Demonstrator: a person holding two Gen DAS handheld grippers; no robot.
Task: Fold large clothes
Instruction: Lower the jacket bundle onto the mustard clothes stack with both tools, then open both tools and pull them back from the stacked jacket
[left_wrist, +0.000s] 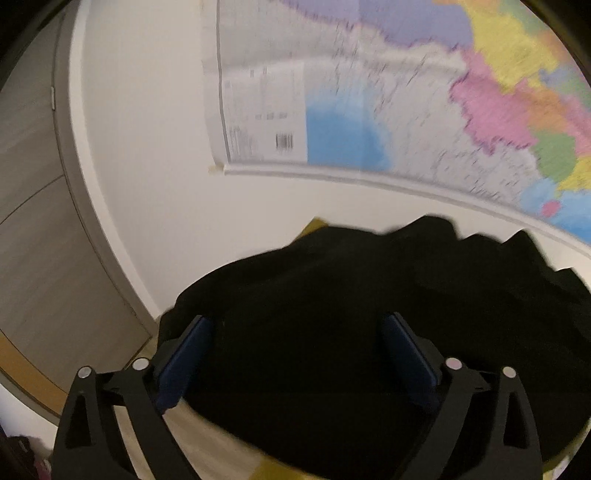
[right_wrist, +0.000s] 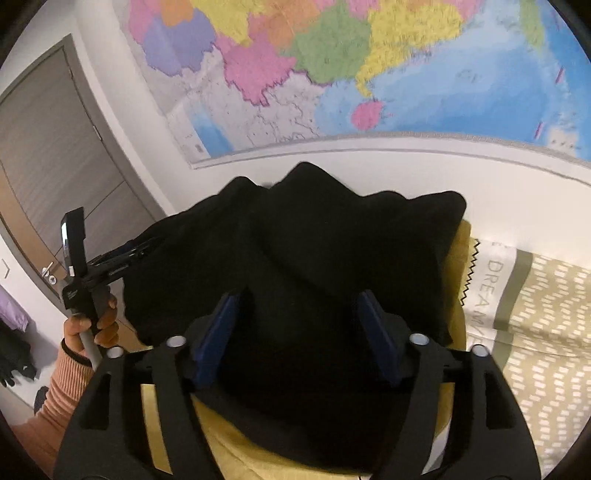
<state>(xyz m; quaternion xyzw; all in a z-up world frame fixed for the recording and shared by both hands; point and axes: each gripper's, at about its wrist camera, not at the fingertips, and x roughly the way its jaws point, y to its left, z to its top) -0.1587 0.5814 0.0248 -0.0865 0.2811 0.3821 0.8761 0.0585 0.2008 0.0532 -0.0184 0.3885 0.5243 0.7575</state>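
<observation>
Right claw: jaws spread wide with black cloth bunched between them, gripping nothing that I can see, probably poised to pinch an edge.
Left claw: likewise wide apart over the cloth; hold not evident.
Black garment: heaped at 12 o'clock on the yellow bedspread, unfolded.
Pillow: at 3 o'clock.
Wall map: beyond, at 12 o'clock.

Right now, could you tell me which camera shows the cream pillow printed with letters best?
The right wrist view: the cream pillow printed with letters lies in plain sight right of the black garment. The left wrist view shows none of it.
</observation>
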